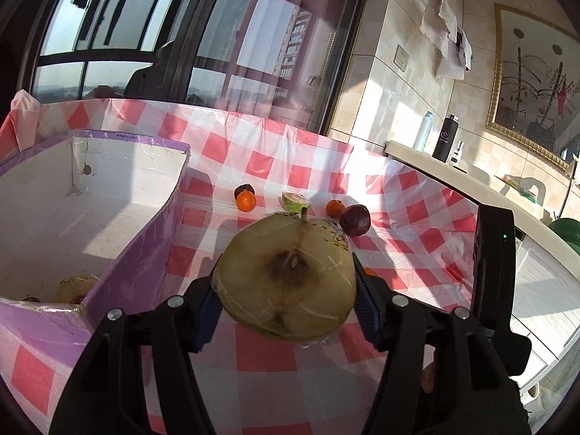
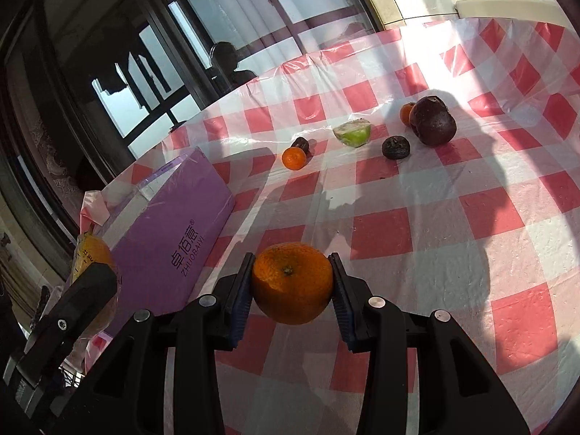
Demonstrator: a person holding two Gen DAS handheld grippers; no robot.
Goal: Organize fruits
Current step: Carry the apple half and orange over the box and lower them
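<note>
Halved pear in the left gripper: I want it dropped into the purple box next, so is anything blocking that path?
Nothing visible does. The halved pear is held in the left gripper, and the open purple box sits directly to its left; only the box wall must be cleared.

Red-white checked cloth [image 2: 417, 217], purple box [image 2: 170, 224]

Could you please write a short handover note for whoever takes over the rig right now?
Left tool: shut on the wrapped apple half, held just right of the purple box.
Right tool: shut on the orange, beside the same box.
Done: something yellowish already lies in the box.
Left: drop both held fruits in, then collect from the checked cloth the small tangerine, green fruit half, dark wrinkled fruit, big purple fruit and the tangerine behind it.
</note>
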